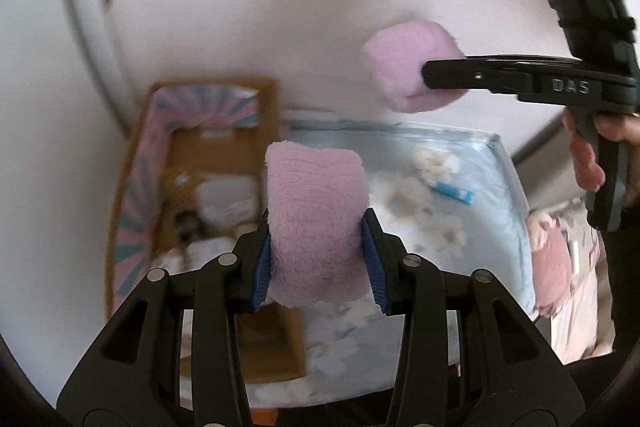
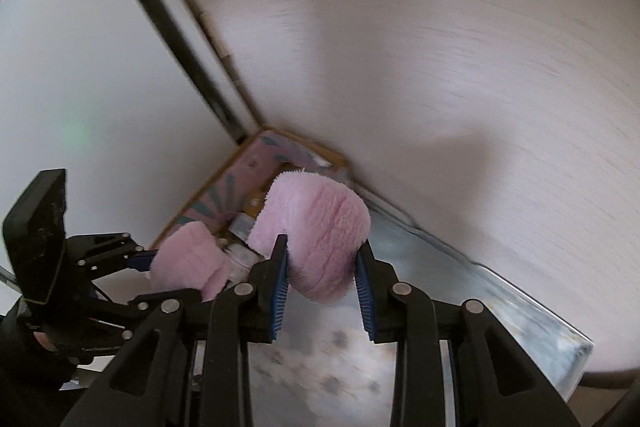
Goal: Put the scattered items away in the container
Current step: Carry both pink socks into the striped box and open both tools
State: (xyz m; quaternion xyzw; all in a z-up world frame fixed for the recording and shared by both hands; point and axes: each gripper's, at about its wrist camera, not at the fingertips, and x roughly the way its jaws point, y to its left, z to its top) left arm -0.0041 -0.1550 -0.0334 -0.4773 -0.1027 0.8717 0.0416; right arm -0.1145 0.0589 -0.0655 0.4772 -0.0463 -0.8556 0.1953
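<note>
My left gripper [image 1: 317, 251] is shut on a fluffy pink slipper [image 1: 316, 219], held in the air over the edge of a cardboard box [image 1: 264, 131] with a pink patterned lining. My right gripper [image 2: 322, 285] is shut on a second fluffy pink slipper [image 2: 316, 227]. In the left wrist view that right gripper [image 1: 430, 73] comes in from the right, high above the bed, with its pink slipper [image 1: 404, 67] at the tip. In the right wrist view the left gripper [image 2: 150, 261] and its slipper [image 2: 188, 263] hang at the lower left, near the box [image 2: 260, 163].
The box stands in a corner against white walls and holds several light items [image 1: 224, 203]. A pale blue floral bed surface [image 1: 480, 227] lies to its right, with a small blue-and-white tube [image 1: 452, 191] and a pale fuzzy item [image 1: 434, 159] on it. A person's hand [image 1: 592, 159] grips the right handle.
</note>
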